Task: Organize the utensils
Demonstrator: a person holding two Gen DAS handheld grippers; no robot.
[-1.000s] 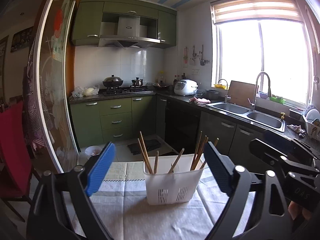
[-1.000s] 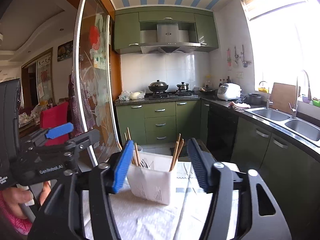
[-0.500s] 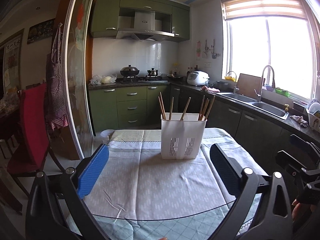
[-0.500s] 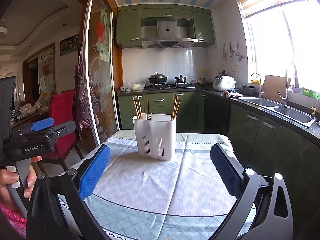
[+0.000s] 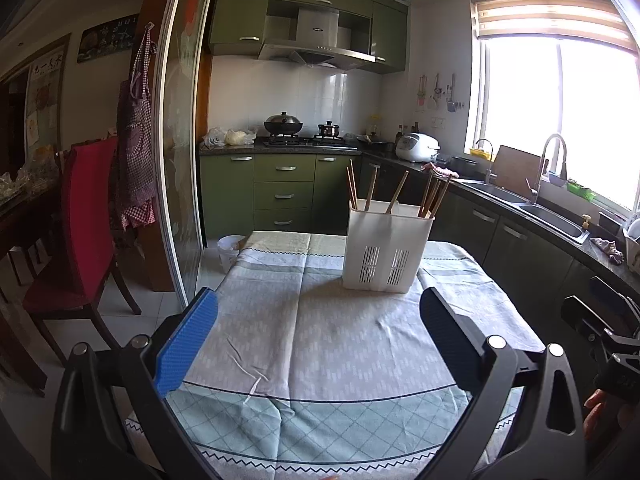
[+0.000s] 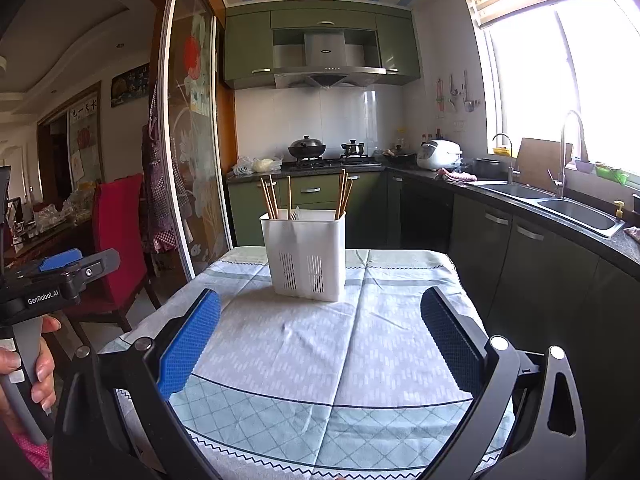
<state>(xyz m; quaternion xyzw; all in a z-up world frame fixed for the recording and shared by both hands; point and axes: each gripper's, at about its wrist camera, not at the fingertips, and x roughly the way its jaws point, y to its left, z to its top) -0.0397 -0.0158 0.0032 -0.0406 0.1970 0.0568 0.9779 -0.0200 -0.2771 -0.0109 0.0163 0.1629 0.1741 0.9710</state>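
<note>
Two grippers, both empty, face a table spread with a tablecloth (image 5: 340,344). At 12 o'clock in each wrist view, toward the far end of the table, stands a white utensil holder (image 5: 386,246), upright, with slotted vents low on its front wall. Wooden chopsticks (image 5: 432,194) lean in it in loose clusters: some at the left side, others at the right, their upper ends splayed above the rim.

Handling, by judgement: the chopsticks look light, stiff and thin, smooth enough to slip or roll between flat pads. Each is best taken on the exposed upper shaft, above the rim, and drawn along its own axis. The holder appears to be thin, light plastic and may tip or slide on the cloth if a stick is pulled sideways.

Left gripper (image 5: 316,336): jaws spread wide, nothing between them, touching nothing, well short of the holder. Right gripper (image 6: 320,338): likewise spread wide and empty, over the near half of the table, holder at 12 o'clock.
</note>
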